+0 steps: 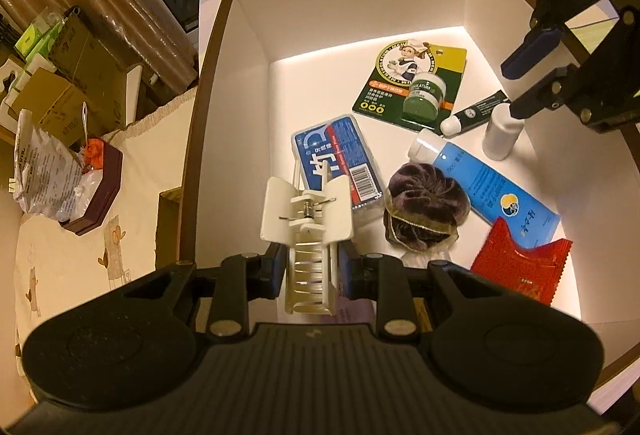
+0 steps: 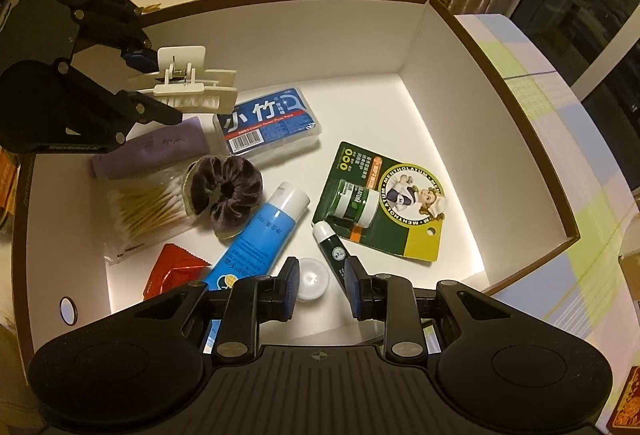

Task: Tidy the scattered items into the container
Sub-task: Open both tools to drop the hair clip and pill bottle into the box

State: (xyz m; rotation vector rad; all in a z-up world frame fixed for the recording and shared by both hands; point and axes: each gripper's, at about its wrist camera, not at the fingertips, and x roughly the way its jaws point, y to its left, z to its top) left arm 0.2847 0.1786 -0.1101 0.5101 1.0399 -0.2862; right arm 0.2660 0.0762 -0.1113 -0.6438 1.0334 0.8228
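I had my left gripper (image 1: 313,267) squeezed shut on a white hair claw clip (image 1: 308,231), and it held the clip up in the air over the left side of the white box (image 1: 248,19), not touching the floor of the box. My right gripper (image 2: 322,285) was open with nothing between its fingers, and it hung over the near right part of the box, just above a small white bottle (image 2: 313,279). The box had a brown rim and stood on a table with a pale checked cloth (image 2: 560,139). Many things lay on the box floor. A blue and white floss pick case (image 2: 267,121) lay near the middle, under the clip. Beside it was a dark purple scrunchie (image 2: 226,191), and a blue tube with a white cap (image 2: 260,235) was touching the scrunchie. A green card with a little green jar (image 2: 384,199) lay toward the far right wall. A small dark green tube (image 2: 334,249) lay just beside the card. A red packet (image 2: 174,269) was near the blue tube. In the right wrist view I also saw a bag of cotton swabs (image 2: 148,213) and a light purple tube (image 2: 154,151) by the left wall.
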